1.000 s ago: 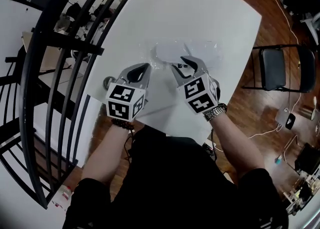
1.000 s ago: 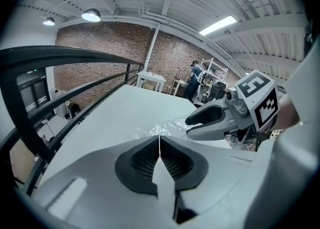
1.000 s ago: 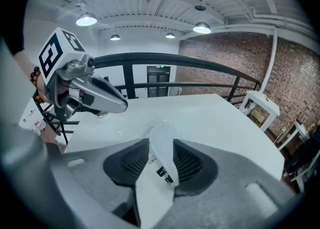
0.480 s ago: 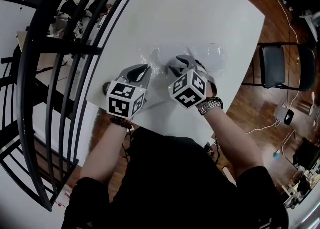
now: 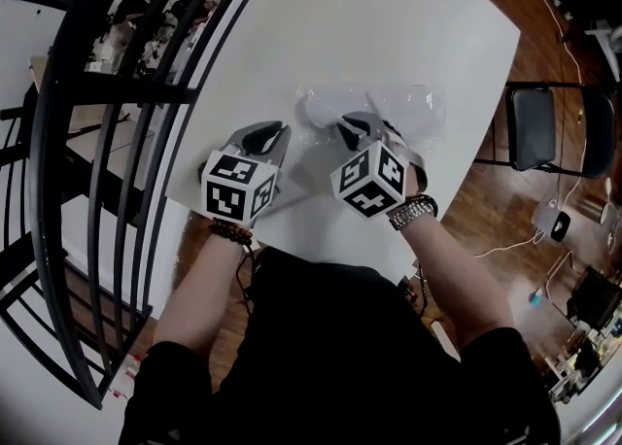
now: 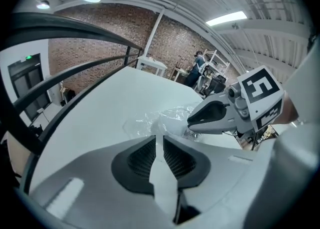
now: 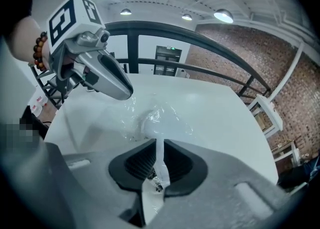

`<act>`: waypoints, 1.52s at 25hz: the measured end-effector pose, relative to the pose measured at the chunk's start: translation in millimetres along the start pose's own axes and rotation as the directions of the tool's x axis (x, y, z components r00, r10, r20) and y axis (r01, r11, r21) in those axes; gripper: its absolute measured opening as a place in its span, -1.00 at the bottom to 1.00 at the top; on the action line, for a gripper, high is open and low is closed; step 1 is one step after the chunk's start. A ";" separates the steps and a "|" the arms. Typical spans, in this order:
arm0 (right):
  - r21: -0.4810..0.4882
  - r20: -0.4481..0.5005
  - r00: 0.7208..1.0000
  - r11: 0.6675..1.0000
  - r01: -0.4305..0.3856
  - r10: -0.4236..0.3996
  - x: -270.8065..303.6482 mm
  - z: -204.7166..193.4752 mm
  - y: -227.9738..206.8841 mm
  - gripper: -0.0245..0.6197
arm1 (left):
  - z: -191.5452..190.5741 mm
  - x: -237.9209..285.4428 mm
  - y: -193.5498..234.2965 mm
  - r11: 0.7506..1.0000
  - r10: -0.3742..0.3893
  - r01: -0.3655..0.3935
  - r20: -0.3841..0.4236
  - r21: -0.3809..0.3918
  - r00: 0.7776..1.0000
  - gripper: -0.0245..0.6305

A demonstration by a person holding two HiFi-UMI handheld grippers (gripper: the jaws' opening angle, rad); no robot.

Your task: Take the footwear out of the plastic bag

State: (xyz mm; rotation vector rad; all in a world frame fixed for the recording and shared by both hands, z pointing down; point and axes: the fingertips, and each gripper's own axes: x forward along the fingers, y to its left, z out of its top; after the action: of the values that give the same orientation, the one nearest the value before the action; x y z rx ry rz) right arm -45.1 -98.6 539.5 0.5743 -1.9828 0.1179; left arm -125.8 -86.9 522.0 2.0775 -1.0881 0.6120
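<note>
While your right hand-held gripper [image 7: 156, 148] is closing on the limp, slippery plastic bag [image 5: 418, 108], your empty left hand-held gripper [image 6: 159, 142] is opening for film beside the soft footwear [image 5: 328, 105].

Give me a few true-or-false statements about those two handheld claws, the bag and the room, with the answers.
1. The right gripper pinches the clear plastic bag. True; its jaws have just been closing onto the film.
2. The left gripper grips a shoe. False: its jaws, which have just been opening, stand slightly apart with nothing between them, at the bag's edge.
3. The footwear lies out on the bare table. False: the whitish footwear lies inside the bag.
4. A black chair stands on the wood floor beside the table. True.
5. The table is dark wood. False: it is white.
</note>
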 end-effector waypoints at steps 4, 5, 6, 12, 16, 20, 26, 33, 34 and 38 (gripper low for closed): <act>0.008 0.024 1.000 1.000 0.004 -0.004 -8.9 1.6 -0.3 -0.82 | 1.3 3.8 -1.9 1.000 -0.014 0.014 -0.016 0.011 1.000 -0.74; 0.010 0.030 1.000 1.000 0.004 -0.004 -11.3 1.9 0.1 -0.82 | 1.9 5.0 -2.7 1.000 -0.021 0.021 -0.021 0.013 1.000 -0.74; 0.011 0.037 0.999 1.000 0.004 -0.004 -13.5 2.1 0.6 -0.82 | 2.1 6.3 -3.5 0.999 -0.030 0.031 -0.030 0.015 0.999 -0.74; 0.019 0.093 0.996 1.000 0.002 -0.004 -28.2 3.5 4.1 -0.82 | -7.3 15.0 -10.2 0.992 -0.128 0.126 -0.116 -0.018 0.985 -0.67; 0.014 0.134 0.991 1.000 -0.004 0.002 -36.9 2.3 6.8 -0.82 | -14.9 19.4 -15.2 0.982 -0.186 0.179 -0.156 -0.056 0.970 -0.64; -0.012 0.176 0.984 1.000 -0.020 0.021 -43.3 3.5 12.9 -0.82 | -19.0 24.0 -22.3 0.958 -0.270 0.246 -0.178 -0.145 0.946 -0.51; -0.020 0.200 0.979 0.999 -0.030 0.033 -49.3 2.4 16.2 -0.83 | -21.3 28.3 -22.4 0.926 -0.326 0.276 -0.175 -0.259 0.929 -0.39; -0.025 0.217 0.976 1.000 -0.018 0.023 -54.9 0.8 14.4 -0.90 | -19.2 33.2 -34.0 0.882 -0.387 0.314 -0.159 -0.351 0.908 -0.36; -0.028 0.219 0.975 0.999 -0.017 0.023 -55.4 1.0 14.5 -0.91 | -20.0 33.5 -36.0 0.874 -0.398 0.320 -0.161 -0.367 0.903 -0.36; -0.038 0.229 0.973 0.999 -0.021 0.030 -57.8 1.0 16.4 -0.91 | -22.2 34.3 -39.1 0.853 -0.423 0.329 -0.167 -0.404 0.891 -0.33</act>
State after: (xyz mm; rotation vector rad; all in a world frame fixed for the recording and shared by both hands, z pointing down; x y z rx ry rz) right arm -32.2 -64.6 491.7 0.5603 -2.2130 0.0332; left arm -76.5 -71.8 545.1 1.7592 -0.5667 0.4183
